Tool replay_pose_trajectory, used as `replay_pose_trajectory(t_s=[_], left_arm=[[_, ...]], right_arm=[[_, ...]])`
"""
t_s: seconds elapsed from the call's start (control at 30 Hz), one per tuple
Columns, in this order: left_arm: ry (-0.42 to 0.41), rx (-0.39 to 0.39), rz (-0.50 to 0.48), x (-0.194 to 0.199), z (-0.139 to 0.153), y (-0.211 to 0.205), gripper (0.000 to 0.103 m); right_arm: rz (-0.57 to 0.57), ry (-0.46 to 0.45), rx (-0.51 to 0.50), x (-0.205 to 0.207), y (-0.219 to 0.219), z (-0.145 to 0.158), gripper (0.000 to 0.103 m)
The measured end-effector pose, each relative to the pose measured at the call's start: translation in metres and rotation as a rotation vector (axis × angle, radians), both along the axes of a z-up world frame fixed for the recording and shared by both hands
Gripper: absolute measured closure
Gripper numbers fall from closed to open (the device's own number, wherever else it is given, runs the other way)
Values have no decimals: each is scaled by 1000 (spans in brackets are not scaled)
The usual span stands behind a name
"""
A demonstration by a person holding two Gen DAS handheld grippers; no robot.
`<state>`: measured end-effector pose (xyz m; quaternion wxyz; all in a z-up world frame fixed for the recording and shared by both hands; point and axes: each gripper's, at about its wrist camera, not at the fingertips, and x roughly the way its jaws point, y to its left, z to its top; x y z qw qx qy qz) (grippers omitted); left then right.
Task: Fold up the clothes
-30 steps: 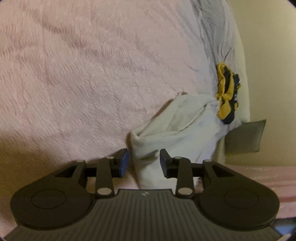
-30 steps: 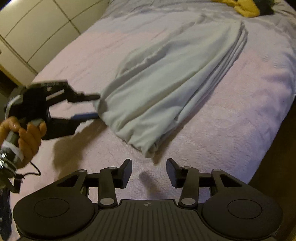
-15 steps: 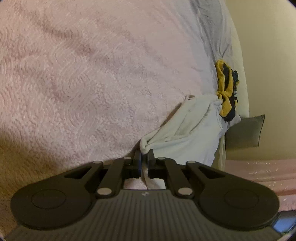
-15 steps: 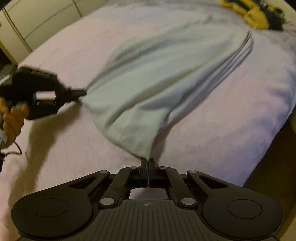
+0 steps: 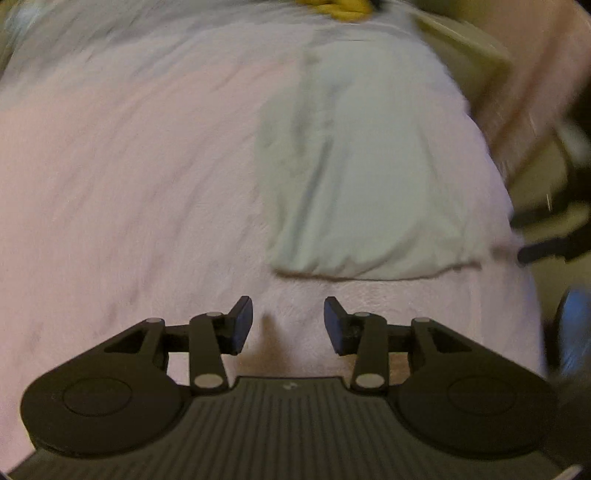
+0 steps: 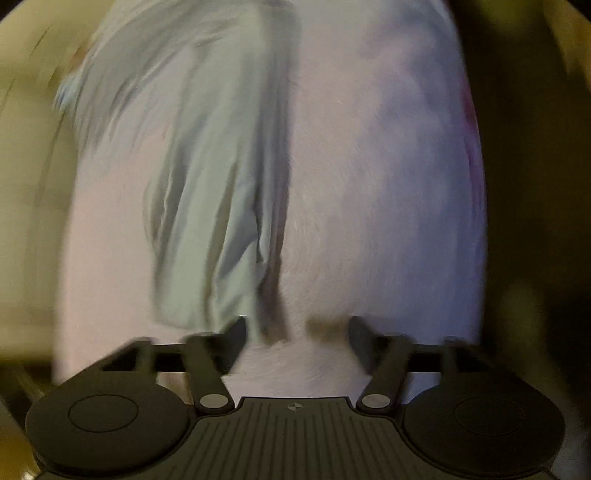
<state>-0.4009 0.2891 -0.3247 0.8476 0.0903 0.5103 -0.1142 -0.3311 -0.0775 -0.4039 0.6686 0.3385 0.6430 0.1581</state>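
A pale grey-white garment (image 5: 369, 166) lies spread on the pink bedcover (image 5: 129, 184), its near hem just beyond my left gripper (image 5: 288, 321). That gripper's jaws are opening, with only bedcover between them. In the blurred right wrist view the same garment (image 6: 214, 221) runs away from me as a long wrinkled strip on the pink bedcover (image 6: 376, 184). My right gripper (image 6: 295, 339) is at the garment's near end, jaws opening wide; the cloth's corner lies by the left finger, not pinched. The other gripper's dark fingers (image 5: 546, 251) show at the right edge of the left wrist view.
A yellow and black garment (image 5: 340, 7) lies at the far end of the bed. A pale bed frame edge (image 5: 472, 48) and floor lie to the right. Cream cupboard fronts (image 6: 26, 184) stand left of the bed in the right wrist view.
Both grippers pinched the garment's corners half a second ago, then let go and opened. The garment now lies flatter and wider. Both cameras rolled sharply and the left one rose.
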Motion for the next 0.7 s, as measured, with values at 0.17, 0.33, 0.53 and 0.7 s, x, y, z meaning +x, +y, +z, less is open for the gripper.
replay_pose_trajectory(t_s=[0.17, 0.33, 0.53, 0.7], left_arm=[[-198, 306, -424, -29, -12, -35, 67], [-335, 493, -710, -52, -37, -40, 66], [-456, 644, -941, -67, -58, -36, 66], [-501, 745, -1070, -74, -78, -34, 65]], right_arm=[[-141, 124, 167, -13, -1, -23, 36], [-146, 109, 177, -17, 9, -36, 36], [316, -392, -211, -12, 35, 22, 37], [1021, -990, -677, -74, 97, 36, 36]])
